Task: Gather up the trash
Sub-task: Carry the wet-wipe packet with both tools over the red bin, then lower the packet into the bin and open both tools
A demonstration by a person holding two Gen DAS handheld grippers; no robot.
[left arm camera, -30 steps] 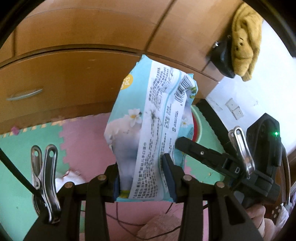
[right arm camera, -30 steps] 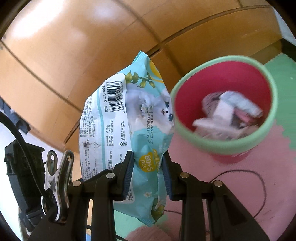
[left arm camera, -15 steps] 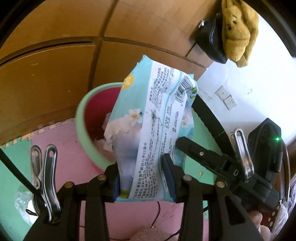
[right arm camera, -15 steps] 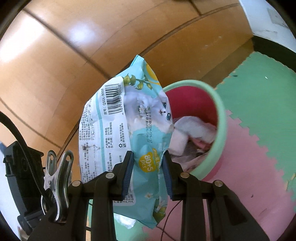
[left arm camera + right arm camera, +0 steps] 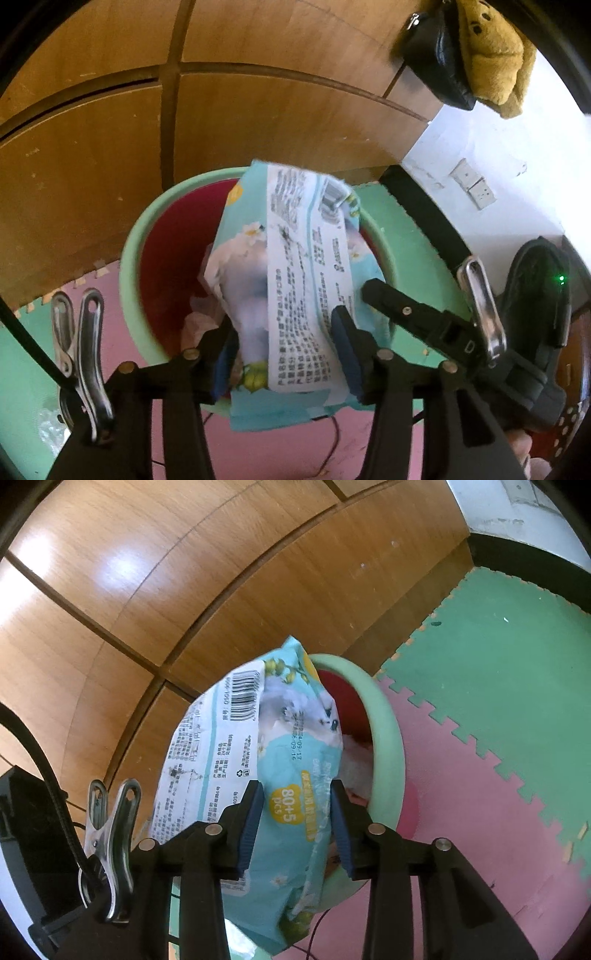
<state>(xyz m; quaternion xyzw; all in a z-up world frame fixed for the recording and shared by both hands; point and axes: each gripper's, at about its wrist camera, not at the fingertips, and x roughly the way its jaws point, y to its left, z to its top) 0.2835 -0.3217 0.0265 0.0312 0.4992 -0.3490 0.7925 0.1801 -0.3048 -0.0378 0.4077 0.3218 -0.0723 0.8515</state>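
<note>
Teal wipes pack (image 5: 295, 291) is clamped by both the left tool (image 5: 284, 350) and right tool (image 5: 295, 812), hanging over the bin (image 5: 129, 266) mouth. Paper scraps already lie inside. Remaining, by my estimate: release the pack.

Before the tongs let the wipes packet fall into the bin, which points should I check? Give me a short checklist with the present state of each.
1. Left tongs grip the wipes packet: ok, pads press both sides.
2. Right tongs grip the same packet: ok.
3. Packet is over the mouth of the green bin: ok in the left view; its lower end appears to hang outside the near rim.
4. Room inside the bin: ok, paper trash lies low.
5. Thin cable on the pink mat clear of the bin: cannot tell.
</note>
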